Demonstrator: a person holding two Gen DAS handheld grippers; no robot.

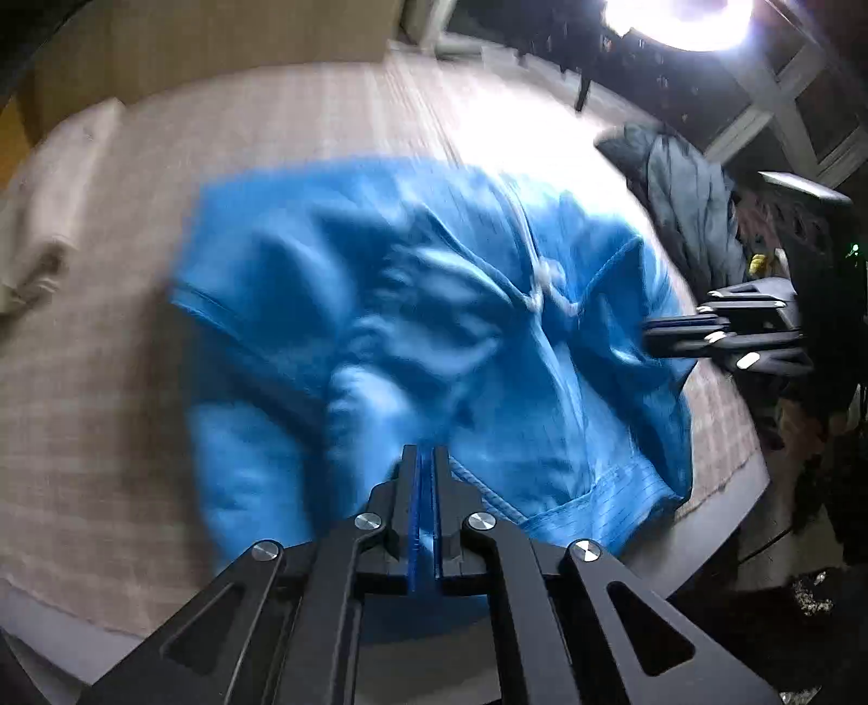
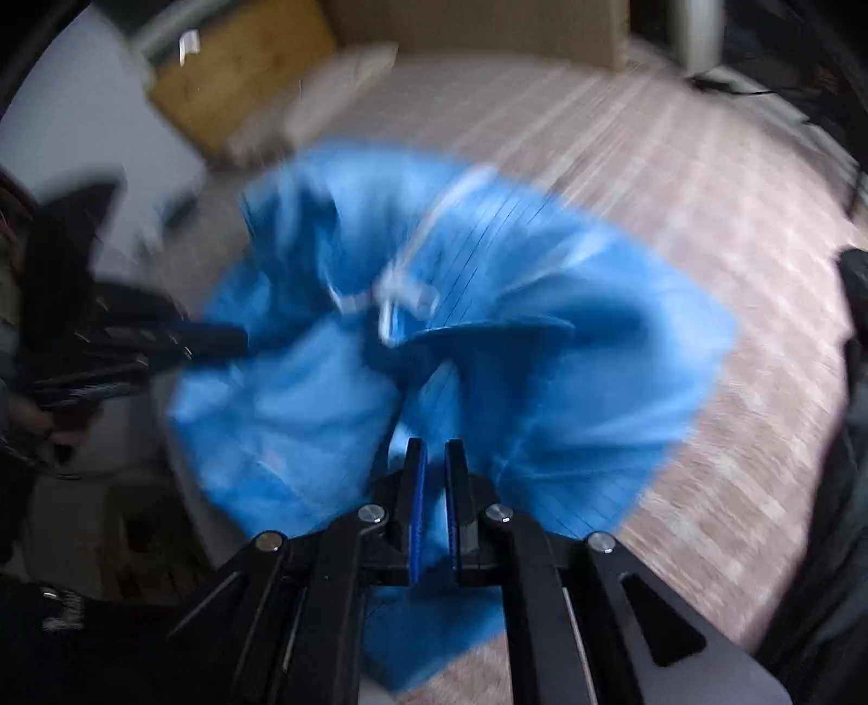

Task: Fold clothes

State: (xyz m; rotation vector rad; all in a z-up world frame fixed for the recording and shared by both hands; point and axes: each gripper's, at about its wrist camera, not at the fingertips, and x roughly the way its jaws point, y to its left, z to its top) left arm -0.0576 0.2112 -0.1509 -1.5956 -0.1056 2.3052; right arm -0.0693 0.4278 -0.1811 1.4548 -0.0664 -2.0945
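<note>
Left wrist alone shows lamp (image 1: 678,21) glare.

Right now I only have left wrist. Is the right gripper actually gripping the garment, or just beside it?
Observer: Gripping. In the right wrist view the right gripper is shut on a fold of the blue garment, with cloth between the pads.
Operator: Any slack at that grip?
Observer: Yes, a flap hangs below its fingers.
Operator: Where's the drawstring from there?
Observer: The white drawstring lies straight ahead of its tips, past a bunched ridge. That view is blurred.
</note>
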